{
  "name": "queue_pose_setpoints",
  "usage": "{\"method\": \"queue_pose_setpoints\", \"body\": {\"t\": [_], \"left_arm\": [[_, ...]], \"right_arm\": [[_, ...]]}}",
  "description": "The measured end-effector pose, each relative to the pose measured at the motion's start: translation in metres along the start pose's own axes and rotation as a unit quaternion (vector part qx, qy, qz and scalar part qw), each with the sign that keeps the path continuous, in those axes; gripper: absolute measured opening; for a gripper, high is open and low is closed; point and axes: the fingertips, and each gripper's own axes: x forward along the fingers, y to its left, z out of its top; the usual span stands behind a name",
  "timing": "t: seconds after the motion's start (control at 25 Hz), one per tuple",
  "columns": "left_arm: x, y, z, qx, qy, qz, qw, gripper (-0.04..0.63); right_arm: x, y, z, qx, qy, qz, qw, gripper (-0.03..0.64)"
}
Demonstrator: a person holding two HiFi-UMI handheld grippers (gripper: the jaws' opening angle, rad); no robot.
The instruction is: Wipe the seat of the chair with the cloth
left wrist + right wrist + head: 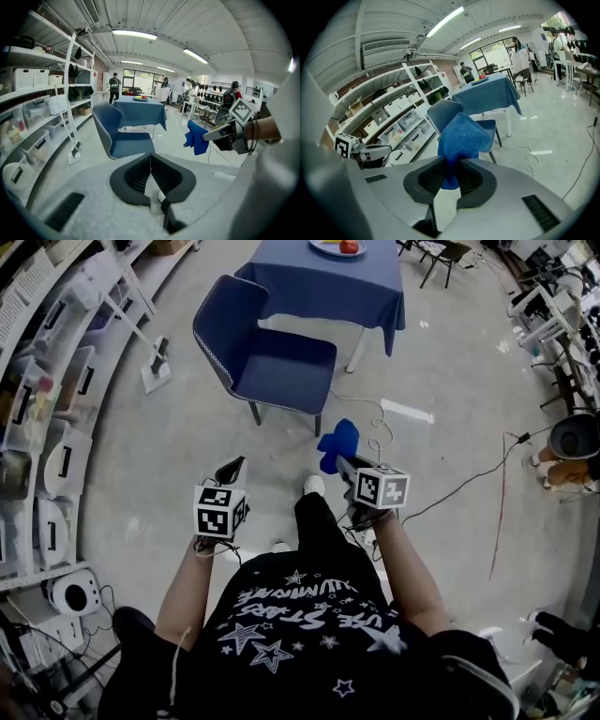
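A blue chair (267, 354) stands on the floor ahead of me, its seat (286, 367) bare; it also shows in the left gripper view (123, 132) and behind the cloth in the right gripper view (443, 112). My right gripper (343, 463) is shut on a blue cloth (337, 444), which bunches above its jaws (462, 139) and hangs in the air short of the chair. The cloth (197, 138) also appears at the right of the left gripper view. My left gripper (232, 468) is shut with nothing in it, held lower left of the chair.
A table with a blue tablecloth (323, 279) and a plate of fruit (338, 247) stands just behind the chair. Shelves with white bins (52, 399) line the left side. A flat mop (155, 362) leans by the shelves. Cables (473, 474) cross the floor at right.
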Motion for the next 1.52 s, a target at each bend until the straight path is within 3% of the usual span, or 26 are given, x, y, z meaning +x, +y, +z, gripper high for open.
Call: {"method": "queue_pose_setpoints", "body": {"t": [0.48, 0.72, 1.04, 1.52], "left_arm": [[0.126, 0.020, 0.085, 0.000, 0.036, 0.039, 0.9986, 0.020], [0.158, 0.026, 0.099, -0.023, 0.044, 0.066, 0.9966, 0.020], [0.174, 0.062, 0.108, -0.041, 0.046, 0.082, 0.9947, 0.020], [0.281, 0.137, 0.114, -0.071, 0.095, 0.018, 0.9927, 0.020]], "right_arm": [[0.095, -0.110, 0.095, 0.031, 0.047, 0.024, 0.998, 0.056], [0.119, -0.144, 0.107, 0.025, 0.081, 0.034, 0.996, 0.057], [0.164, -0.128, 0.124, 0.012, 0.107, 0.051, 0.993, 0.057], [0.255, -0.121, 0.168, 0.005, 0.135, 0.005, 0.991, 0.057]]}}
